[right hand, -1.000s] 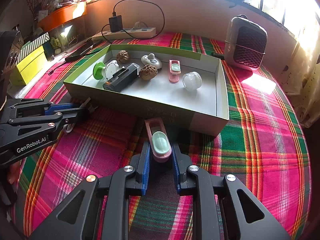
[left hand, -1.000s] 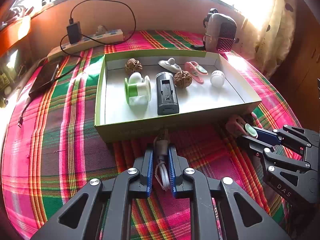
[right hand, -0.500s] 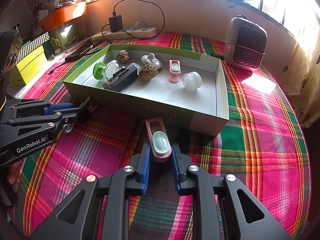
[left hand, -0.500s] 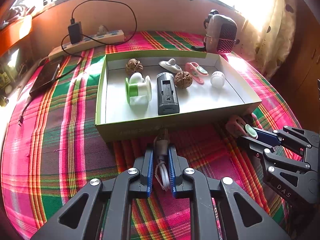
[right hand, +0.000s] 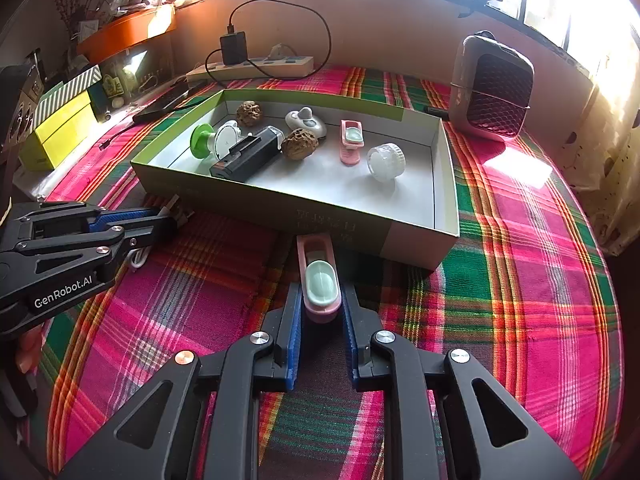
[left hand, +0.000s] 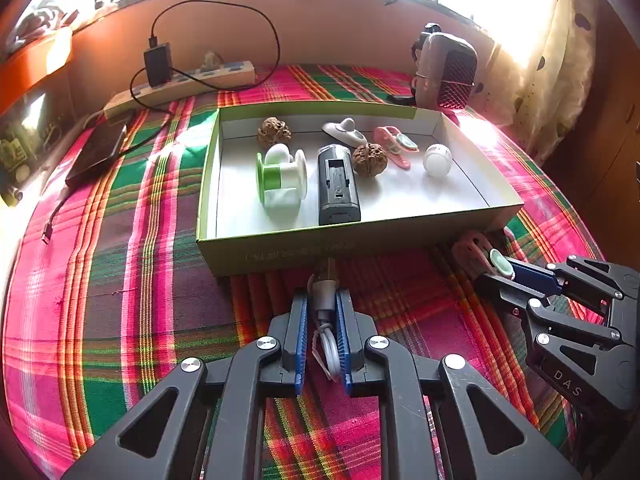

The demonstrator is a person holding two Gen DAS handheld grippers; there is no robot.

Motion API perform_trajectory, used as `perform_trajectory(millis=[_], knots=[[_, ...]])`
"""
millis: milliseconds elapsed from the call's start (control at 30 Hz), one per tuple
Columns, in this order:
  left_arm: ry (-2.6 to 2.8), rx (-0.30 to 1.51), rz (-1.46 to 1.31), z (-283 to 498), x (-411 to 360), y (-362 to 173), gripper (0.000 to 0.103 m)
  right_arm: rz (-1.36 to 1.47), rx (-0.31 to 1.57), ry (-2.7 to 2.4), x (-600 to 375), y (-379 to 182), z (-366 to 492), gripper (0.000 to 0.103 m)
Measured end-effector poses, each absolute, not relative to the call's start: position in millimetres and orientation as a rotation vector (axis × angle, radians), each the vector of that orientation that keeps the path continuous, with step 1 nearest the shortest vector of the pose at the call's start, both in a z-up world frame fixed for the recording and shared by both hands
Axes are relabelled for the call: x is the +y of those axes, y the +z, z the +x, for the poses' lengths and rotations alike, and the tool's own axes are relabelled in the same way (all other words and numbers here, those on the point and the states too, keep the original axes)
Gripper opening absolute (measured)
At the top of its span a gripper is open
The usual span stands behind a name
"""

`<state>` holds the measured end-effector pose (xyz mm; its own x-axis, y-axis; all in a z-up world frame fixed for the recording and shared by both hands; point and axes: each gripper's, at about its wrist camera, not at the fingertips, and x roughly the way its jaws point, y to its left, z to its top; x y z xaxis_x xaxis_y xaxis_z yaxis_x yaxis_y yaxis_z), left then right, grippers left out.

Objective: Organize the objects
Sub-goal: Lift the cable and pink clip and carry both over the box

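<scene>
The left gripper [left hand: 322, 316] is pinching a white cable [left hand: 327, 336] between its blue pads, jaws narrow, the cable's plug end sticking out just ahead of the fingertips and nearly touching the near wall of the box [left hand: 280, 246]. The right gripper [right hand: 320, 312] is clamping a pink clip [right hand: 320, 276] with a mint insert, jaws likewise narrow on it, the clip's front end reaching forward to just short of the same box wall. Both grippers are resting low over the plaid cloth [left hand: 120, 280], side by side, each showing in the other's camera at the edge of the frame. Ahead of the jaws, the box is holding seven things: two walnuts [left hand: 369, 159], one at the back and one near the middle; one green-and-white spool [left hand: 280, 176]; one black case [left hand: 338, 184] lying lengthwise; one white mouse-shaped gadget [left hand: 344, 130]; one second pink clip [left hand: 394, 144]; and one clear round cap [left hand: 437, 159]. Beyond the box, one power strip [left hand: 188, 80] is lying against the wall with one black charger [left hand: 158, 62] plugged in, and one small heater [right hand: 492, 88] is standing to the far right of the jaws. One dark phone [left hand: 98, 148] is lying to the far left.
</scene>
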<state>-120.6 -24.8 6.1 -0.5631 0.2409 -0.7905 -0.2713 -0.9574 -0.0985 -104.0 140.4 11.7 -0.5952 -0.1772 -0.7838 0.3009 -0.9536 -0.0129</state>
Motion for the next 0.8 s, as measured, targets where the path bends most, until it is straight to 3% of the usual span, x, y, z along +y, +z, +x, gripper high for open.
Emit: perform_trajectory(millis=[800], knots=[[2.6,0.076,-1.165,-104,-16,36,0.012,1.157,0.127,-2.591,147,41,-96,0.019]])
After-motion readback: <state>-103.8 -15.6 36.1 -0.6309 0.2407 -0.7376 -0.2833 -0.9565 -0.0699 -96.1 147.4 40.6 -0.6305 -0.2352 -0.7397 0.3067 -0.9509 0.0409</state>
